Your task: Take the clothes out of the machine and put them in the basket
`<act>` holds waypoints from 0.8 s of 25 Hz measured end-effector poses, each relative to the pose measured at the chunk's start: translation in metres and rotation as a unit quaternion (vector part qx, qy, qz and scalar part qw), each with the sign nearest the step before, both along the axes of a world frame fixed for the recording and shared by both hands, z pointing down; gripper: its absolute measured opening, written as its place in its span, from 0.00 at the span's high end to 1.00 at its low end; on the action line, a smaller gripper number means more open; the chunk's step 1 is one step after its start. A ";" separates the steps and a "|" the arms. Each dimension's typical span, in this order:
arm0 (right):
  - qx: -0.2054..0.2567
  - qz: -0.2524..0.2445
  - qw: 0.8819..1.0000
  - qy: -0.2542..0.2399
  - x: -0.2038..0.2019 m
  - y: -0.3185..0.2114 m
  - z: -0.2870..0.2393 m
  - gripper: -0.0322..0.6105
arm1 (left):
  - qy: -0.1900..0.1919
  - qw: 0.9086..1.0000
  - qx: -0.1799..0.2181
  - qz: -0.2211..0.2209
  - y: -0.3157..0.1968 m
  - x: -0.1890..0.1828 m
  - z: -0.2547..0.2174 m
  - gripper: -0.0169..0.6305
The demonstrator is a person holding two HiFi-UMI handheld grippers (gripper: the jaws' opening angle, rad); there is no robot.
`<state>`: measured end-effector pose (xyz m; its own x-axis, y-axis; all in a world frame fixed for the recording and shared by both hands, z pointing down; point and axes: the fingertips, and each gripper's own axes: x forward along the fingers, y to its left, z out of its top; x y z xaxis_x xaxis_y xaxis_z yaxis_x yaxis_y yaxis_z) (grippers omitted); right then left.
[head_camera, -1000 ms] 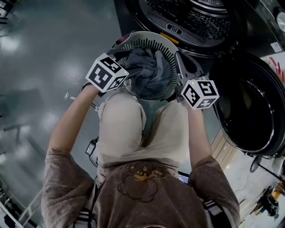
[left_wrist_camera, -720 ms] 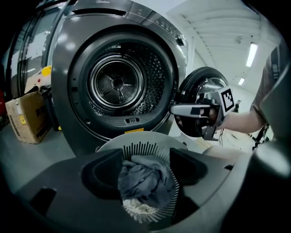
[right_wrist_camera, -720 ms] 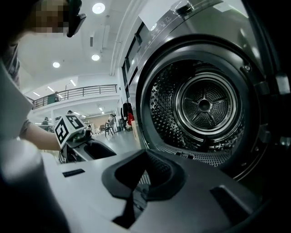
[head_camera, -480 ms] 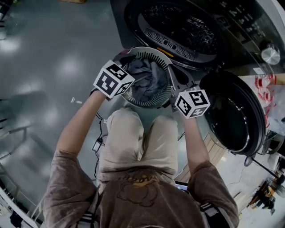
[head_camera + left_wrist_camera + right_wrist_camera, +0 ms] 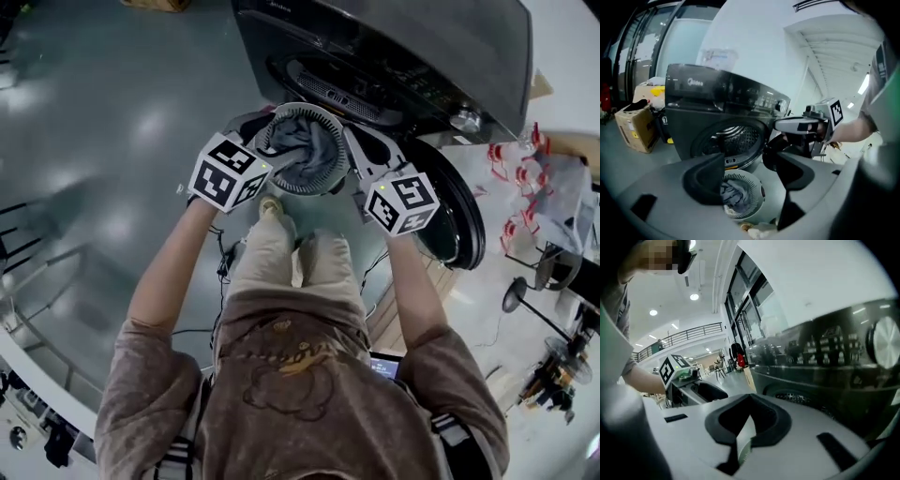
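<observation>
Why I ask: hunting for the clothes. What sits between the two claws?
Head view: the basket, grey clothes inside, between left claw and right claw, lower down.

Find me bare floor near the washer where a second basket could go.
The glossy grey floor left of the washer and basket is almost bare out to the cardboard box. Right of the basket is crowded: the open door fills it, with stands beyond.
</observation>
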<state>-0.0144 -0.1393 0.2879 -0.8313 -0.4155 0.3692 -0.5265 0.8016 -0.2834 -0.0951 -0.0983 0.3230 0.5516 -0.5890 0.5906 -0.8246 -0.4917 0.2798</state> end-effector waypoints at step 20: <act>0.052 0.043 0.998 0.001 0.014 0.018 -0.241 0.95 | 0.106 0.989 0.103 0.011 0.012 -0.005 -0.270 0.48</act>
<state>0.0000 -0.1213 0.0470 -0.7905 -0.5215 0.3212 -0.5949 0.7784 -0.2003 -0.0996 -0.0858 0.0526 0.6637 -0.6716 0.3293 -0.7471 -0.5729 0.3372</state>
